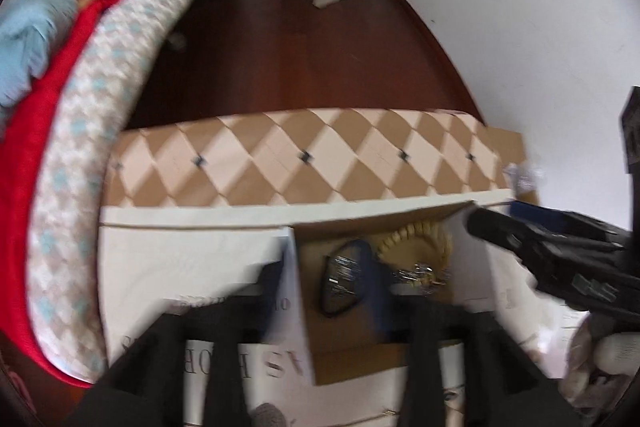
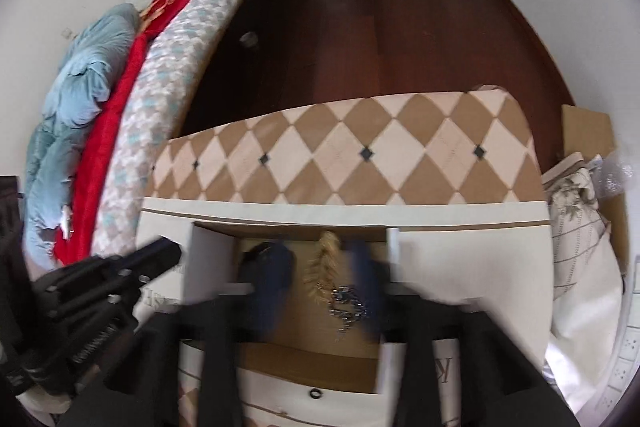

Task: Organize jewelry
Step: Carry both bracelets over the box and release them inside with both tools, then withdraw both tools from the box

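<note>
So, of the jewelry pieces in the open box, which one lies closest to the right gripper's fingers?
The silver chain: metallic links lying between the right gripper fingers, while the beige beaded bracelet sits farther back.

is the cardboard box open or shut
Open: the cardboard box has flaps spread, and a silver chain and woven tan piece show inside.

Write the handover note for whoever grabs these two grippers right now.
Left gripper: open, nothing between its fingers, hovering over the open box.
Right gripper: open, over the same box; whether it touches anything is blurred.
In the box: a silver chain, a pale beaded piece behind it, and a dark oval item on the left side.
Done: box open, jewelry inside it.
Left: sort the pieces; the chain looks bunched up, probably start there.
</note>
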Demonstrator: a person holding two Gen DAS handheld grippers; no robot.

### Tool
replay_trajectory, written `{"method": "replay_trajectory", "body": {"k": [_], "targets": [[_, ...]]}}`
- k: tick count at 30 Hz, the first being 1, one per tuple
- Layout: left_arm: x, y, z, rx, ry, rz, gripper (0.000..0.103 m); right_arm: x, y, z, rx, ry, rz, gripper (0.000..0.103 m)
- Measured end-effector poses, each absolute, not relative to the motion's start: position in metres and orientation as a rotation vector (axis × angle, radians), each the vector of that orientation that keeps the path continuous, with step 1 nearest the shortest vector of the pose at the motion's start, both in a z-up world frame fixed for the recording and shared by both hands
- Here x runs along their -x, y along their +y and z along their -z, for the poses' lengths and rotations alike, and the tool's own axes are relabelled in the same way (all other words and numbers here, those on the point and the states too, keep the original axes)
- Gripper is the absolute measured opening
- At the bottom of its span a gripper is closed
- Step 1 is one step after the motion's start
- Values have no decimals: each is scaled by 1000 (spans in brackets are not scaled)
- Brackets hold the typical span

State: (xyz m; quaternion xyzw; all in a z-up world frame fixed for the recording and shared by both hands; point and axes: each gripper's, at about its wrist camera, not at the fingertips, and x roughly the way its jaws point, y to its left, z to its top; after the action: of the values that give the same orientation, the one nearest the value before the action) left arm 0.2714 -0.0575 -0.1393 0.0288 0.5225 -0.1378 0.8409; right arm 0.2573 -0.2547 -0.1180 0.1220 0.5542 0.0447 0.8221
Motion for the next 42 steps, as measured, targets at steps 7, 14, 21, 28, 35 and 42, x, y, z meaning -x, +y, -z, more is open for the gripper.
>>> {"method": "replay_trajectory", "body": {"k": [7, 14, 21, 28, 35, 42], "targets": [[-253, -50, 137, -181, 1003, 163, 103, -228, -247, 107, -77, 1124, 48, 97], [-222, -35, 145, -189, 986, 115, 103, -184, -236, 124, 56, 1130, 163, 103], [-197, -30, 140, -164, 984, 112, 103, -157, -233, 122, 13, 1113, 178, 103], [-167, -29, 118, -166, 930, 99, 103, -131, -226, 93, -4, 1043, 180, 103], [-132, -27, 92, -154, 870, 98, 103, -95, -218, 62, 2, 961, 192, 103], [-105, -20, 66, -119, 824, 103, 103, -59, -212, 27, 3, 885, 204, 103]]}}
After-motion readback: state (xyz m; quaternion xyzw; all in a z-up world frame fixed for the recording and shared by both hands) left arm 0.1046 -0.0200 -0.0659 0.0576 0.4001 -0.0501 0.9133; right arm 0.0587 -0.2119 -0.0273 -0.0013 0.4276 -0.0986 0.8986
